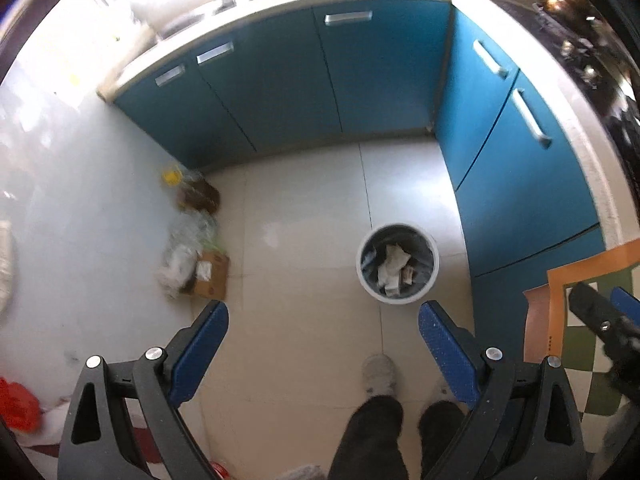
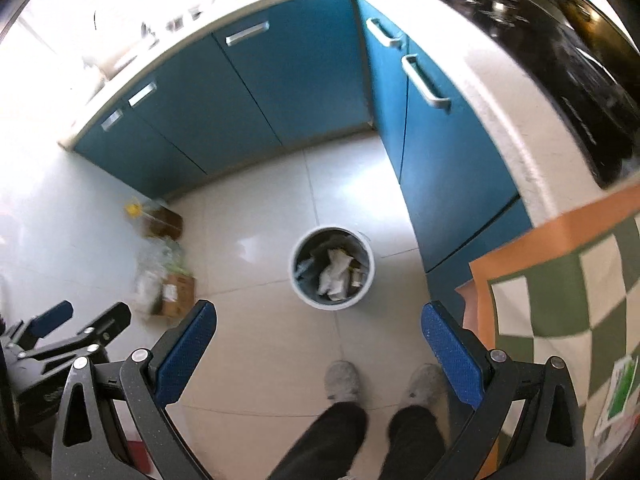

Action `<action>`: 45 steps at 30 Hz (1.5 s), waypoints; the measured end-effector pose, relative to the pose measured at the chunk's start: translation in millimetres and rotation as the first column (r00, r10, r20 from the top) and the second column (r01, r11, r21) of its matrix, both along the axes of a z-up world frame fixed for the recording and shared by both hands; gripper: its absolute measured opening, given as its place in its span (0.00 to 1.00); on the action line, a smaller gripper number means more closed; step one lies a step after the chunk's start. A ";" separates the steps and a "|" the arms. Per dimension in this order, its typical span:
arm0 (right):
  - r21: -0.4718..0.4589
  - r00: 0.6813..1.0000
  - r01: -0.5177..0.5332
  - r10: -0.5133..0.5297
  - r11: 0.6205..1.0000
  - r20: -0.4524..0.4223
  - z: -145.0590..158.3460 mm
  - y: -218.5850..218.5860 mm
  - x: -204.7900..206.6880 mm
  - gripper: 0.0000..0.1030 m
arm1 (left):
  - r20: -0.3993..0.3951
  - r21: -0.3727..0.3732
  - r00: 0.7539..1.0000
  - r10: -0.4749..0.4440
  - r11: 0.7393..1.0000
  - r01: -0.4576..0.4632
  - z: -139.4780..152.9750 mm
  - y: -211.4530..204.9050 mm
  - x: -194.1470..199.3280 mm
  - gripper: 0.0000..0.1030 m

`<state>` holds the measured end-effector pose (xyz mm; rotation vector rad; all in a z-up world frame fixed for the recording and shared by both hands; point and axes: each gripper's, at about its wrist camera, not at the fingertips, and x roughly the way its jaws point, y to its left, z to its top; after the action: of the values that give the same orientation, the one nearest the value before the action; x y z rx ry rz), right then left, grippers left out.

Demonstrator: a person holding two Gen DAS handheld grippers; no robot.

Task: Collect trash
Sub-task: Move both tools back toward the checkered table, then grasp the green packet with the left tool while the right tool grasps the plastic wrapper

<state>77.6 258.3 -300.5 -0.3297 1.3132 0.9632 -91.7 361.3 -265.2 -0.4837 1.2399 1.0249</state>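
Observation:
A round white trash bin (image 1: 398, 263) (image 2: 333, 268) stands on the tiled floor and holds crumpled white paper and wrappers. My left gripper (image 1: 323, 324) hovers high above the floor, open and empty, with the bin just beyond its right finger. My right gripper (image 2: 319, 322) is likewise open and empty, with the bin ahead between its fingers. Against the left wall lies a pile of trash: a cardboard box (image 1: 211, 275) (image 2: 178, 294), clear plastic bags (image 1: 188, 240) (image 2: 158, 264) and a brown bottle with a yellow cap (image 1: 200, 196) (image 2: 160, 220).
Blue cabinets (image 1: 288, 80) (image 2: 256, 92) line the back and right under a pale counter. A table with a green-and-white checked, orange-edged cloth (image 2: 568, 292) (image 1: 576, 320) is at the right. A person's legs and grey slippers (image 2: 342, 380) (image 1: 378, 374) stand below. Something red (image 1: 18, 404) lies lower left.

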 end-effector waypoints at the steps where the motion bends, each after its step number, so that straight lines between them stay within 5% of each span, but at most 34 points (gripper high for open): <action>1: 0.012 1.000 0.024 -0.024 1.000 -0.013 7.7 -12.0 7.5 1.00 | 0.009 0.006 1.000 -0.011 1.000 0.011 6.7 -5.0 5.5 0.94; 6: 0.027 0.973 0.231 -0.230 0.973 -0.023 35.4 -100.4 63.3 1.00 | 0.027 -0.013 0.990 -0.140 0.990 0.140 20.6 -49.5 61.8 0.94; 9: -0.037 0.912 0.410 -0.410 0.911 -0.002 35.6 -181.9 107.5 1.00 | 0.032 -0.047 0.966 -0.258 0.965 0.259 17.1 -93.8 112.4 0.94; 13: -0.162 0.722 0.686 -0.691 0.709 0.033 10.2 -319.1 156.4 1.00 | 0.023 -0.082 0.908 -0.418 0.905 0.418 3.7 -162.6 182.8 0.94; 16: -0.244 0.561 0.805 -0.827 0.541 0.016 -23.7 -403.8 179.3 1.00 | 0.021 -0.131 0.860 -0.510 0.851 0.508 -6.9 -210.5 229.9 0.94; 17: -0.255 0.530 0.821 -0.848 0.510 0.012 -34.3 -421.0 184.0 1.00 | 0.017 -0.150 0.845 -0.535 0.834 0.531 -12.7 -225.3 243.5 0.94; 20: -0.262 0.521 0.824 -0.854 0.503 -0.001 -57.0 -435.4 192.8 0.86 | 0.017 -0.223 0.809 -0.588 0.786 0.576 -27.3 -261.1 276.0 0.94; 22: -0.251 0.556 0.812 -0.830 0.528 0.053 -58.3 -426.9 195.0 0.79 | 0.019 -0.283 0.793 -0.609 0.757 0.588 -38.9 -280.0 290.5 0.94; 24: -0.234 0.600 0.793 -0.789 0.563 0.134 -53.4 -415.8 195.5 0.55 | 0.011 -0.329 0.789 -0.614 0.743 0.583 -51.0 -292.1 300.0 0.93; 26: -0.212 0.614 0.788 -0.766 0.578 0.190 -50.3 -415.8 198.1 0.06 | 0.022 -0.383 0.795 -0.606 0.730 0.567 -61.0 -300.4 308.1 0.93; 27: -0.200 0.609 0.792 -0.773 0.577 0.178 -49.7 -422.8 201.7 0.01 | 0.024 -0.401 0.799 -0.601 0.727 0.558 -64.0 -303.1 310.7 0.92; 30: -0.183 0.568 0.822 -0.805 0.540 0.172 -46.4 -455.5 212.9 0.01 | 0.026 -0.430 0.796 -0.604 0.712 0.554 -72.1 -314.6 320.9 0.70; 32: -0.177 0.538 0.841 -0.824 0.511 0.179 -42.7 -479.1 220.0 0.01 | -0.010 -0.375 0.770 -0.638 0.716 0.589 -71.9 -326.0 325.7 0.67; 34: -0.174 0.517 0.854 -0.834 0.489 0.192 -39.9 -499.0 227.6 0.01 | 0.007 -0.346 0.746 -0.666 0.698 0.627 -66.7 -335.8 326.7 0.43; 35: -0.175 0.509 0.859 -0.838 0.481 0.194 -39.6 -508.5 228.0 0.01 | 0.009 -0.337 0.724 -0.689 0.680 0.651 -63.9 -342.3 328.6 0.13; 36: -0.175 0.503 0.863 -0.842 0.475 0.197 -41.3 -517.7 232.8 0.01 | 0.002 -0.343 0.702 -0.712 0.659 0.669 -64.4 -348.9 331.0 0.00; 40: -0.160 0.479 0.876 -0.861 0.455 0.173 -44.8 -541.7 237.8 0.01 | -0.016 -0.321 0.671 -0.741 0.640 0.698 -60.5 -350.5 328.4 0.00; 45: -0.100 0.490 0.871 -0.861 0.481 0.132 -27.2 -529.9 233.3 0.00 | 0.054 -0.299 0.704 -0.708 0.661 0.688 -23.0 -329.4 329.3 0.00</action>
<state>311.0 -271.6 -327.7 0.2197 1.2577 -0.0455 237.6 31.9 -288.2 -0.1534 1.4818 0.1815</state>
